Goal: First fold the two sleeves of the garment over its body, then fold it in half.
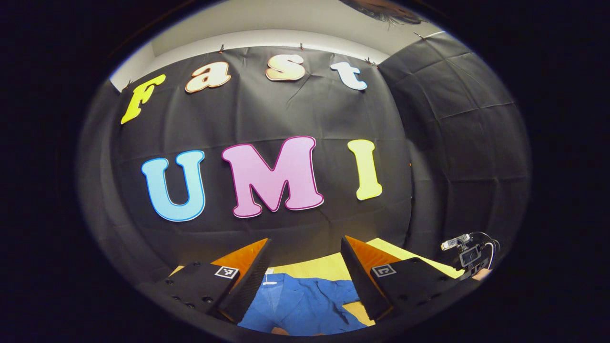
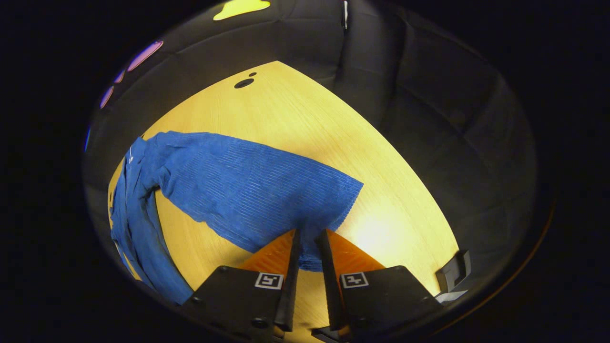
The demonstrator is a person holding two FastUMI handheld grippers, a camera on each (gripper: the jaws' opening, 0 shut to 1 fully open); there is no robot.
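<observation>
A blue ribbed garment (image 2: 248, 186) lies on the yellow wooden table (image 2: 295, 114). One sleeve stretches from the far left toward me, and its body (image 2: 138, 238) bunches at the left edge. My right gripper (image 2: 309, 233) is shut on the sleeve's near edge close to the cuff (image 2: 343, 195), with blue fabric pinched between its fingers. My left gripper (image 1: 305, 240) is open and held above the garment (image 1: 305, 305), nothing between its fingers. It points mostly at the booth wall. The camera housing of the right gripper (image 1: 469, 255) shows at the far right.
Two dark holes (image 2: 244, 83) mark the table's far end. A black bracket (image 2: 452, 271) sits at the table's near right edge. Black cloth walls (image 2: 429, 119) close in behind and to the right. Bare tabletop (image 2: 391, 224) lies right of the sleeve.
</observation>
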